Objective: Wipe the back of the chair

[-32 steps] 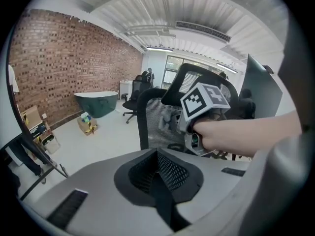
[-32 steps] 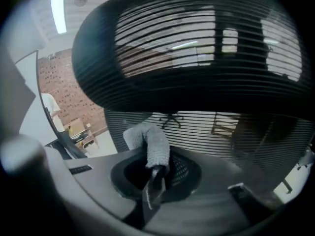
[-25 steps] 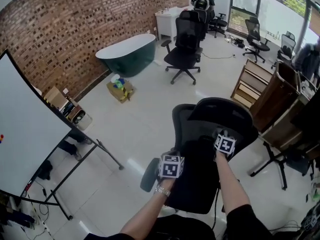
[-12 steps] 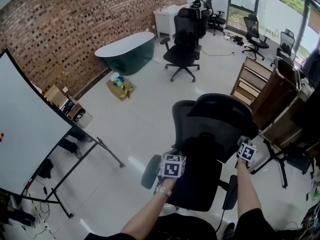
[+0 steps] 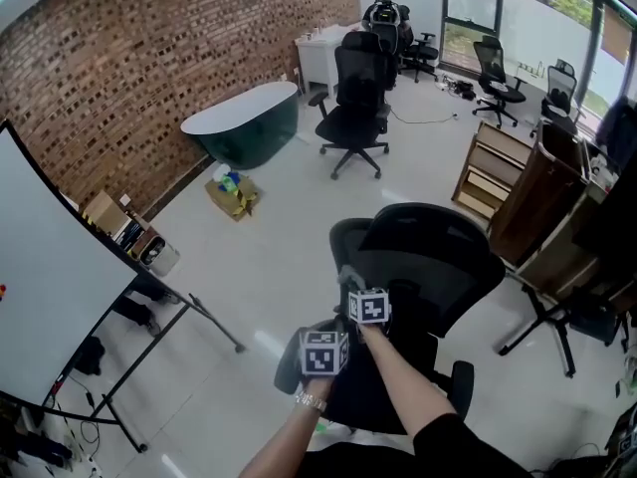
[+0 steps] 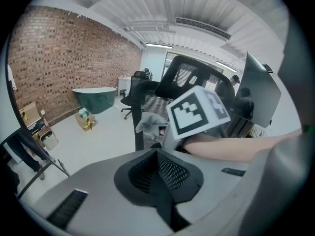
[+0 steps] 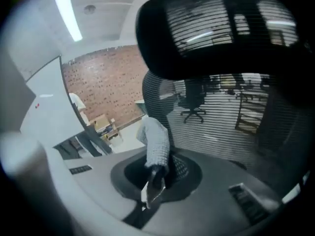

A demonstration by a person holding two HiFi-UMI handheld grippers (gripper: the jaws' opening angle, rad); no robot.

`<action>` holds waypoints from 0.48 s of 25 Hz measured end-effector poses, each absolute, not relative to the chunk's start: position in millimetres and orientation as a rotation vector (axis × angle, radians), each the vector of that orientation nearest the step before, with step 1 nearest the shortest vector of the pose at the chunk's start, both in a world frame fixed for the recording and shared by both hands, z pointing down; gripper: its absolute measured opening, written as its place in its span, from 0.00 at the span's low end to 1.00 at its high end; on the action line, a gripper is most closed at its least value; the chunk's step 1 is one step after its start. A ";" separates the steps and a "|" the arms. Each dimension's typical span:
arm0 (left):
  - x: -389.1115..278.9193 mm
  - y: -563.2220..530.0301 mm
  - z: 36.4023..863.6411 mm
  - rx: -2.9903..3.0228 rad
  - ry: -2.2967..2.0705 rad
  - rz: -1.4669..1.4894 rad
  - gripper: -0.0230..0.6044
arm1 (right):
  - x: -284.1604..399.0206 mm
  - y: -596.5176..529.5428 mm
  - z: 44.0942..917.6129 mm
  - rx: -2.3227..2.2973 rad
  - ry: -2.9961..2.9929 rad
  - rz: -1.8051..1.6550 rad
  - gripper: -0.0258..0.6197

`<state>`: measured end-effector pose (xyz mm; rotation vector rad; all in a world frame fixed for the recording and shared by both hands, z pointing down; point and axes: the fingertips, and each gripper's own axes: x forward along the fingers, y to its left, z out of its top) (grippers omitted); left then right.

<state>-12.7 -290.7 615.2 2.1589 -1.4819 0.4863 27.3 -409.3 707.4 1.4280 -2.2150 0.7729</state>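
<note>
While the right tool works at the near edge of the chair, the entries stand as follows.

1. Right tool: jaws pinching the lower end of a pale waffle-weave cloth. The rest of the cloth stands loose above the jaws.
2. Chair back: black mesh, straight ahead of the right tool and filling most of its outlook, with the headrest above. The cloth sits before the mesh's left border. Whether they touch cannot be told.
3. Left tool: jaws pressed together, nothing between them. The right tool's marker cube is just ahead of it.

Hazards, judged:
- Cloth slipping out. Only a narrow end is gripped, so drag across the mesh may pull it free.
- Weak wipe. The loose upper part may fold away, so that the jaws rub the mesh instead of the fabric.
- Chair turning or drifting. It looks like a swivel office chair, and nothing steadies it, so sideways pressure may swing the back away from the tool.
- Tools knocking together. They sit close, so a wide stroke back toward the left tool risks a collision.
</note>
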 end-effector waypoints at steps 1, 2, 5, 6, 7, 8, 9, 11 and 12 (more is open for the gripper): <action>-11.9 -290.1 613.1 2.162 -1.486 0.488 0.04 | 19.1 -416.7 710.8 1.402 -2.197 0.738 0.07; -11.1 -289.3 611.4 2.166 -1.491 0.493 0.04 | 16.6 -423.7 714.3 1.389 -2.177 0.709 0.07; -10.6 -285.4 611.3 2.171 -1.496 0.510 0.04 | 37.5 -440.5 726.0 1.420 -2.112 0.696 0.07; -10.3 -284.1 612.3 2.172 -1.495 0.509 0.04 | 52.7 -442.3 732.0 1.440 -2.088 0.711 0.07; -10.0 -283.2 613.9 2.172 -1.493 0.506 0.04 | 72.1 -443.3 736.4 1.472 -2.060 0.714 0.07; -10.3 -282.9 616.7 2.170 -1.493 0.504 0.04 | 94.4 -444.5 738.3 1.514 -2.029 0.703 0.07; -11.4 -283.1 620.2 2.165 -1.494 0.508 0.04 | 116.7 -445.9 738.3 1.560 -2.004 0.690 0.07; -12.3 -284.6 626.3 2.156 -1.489 0.524 0.04 | 156.3 -445.0 737.0 1.630 -1.974 0.685 0.07; -10.4 -286.3 627.4 2.160 -1.485 0.523 0.04 | 173.7 -441.4 737.4 1.647 -1.963 0.688 0.07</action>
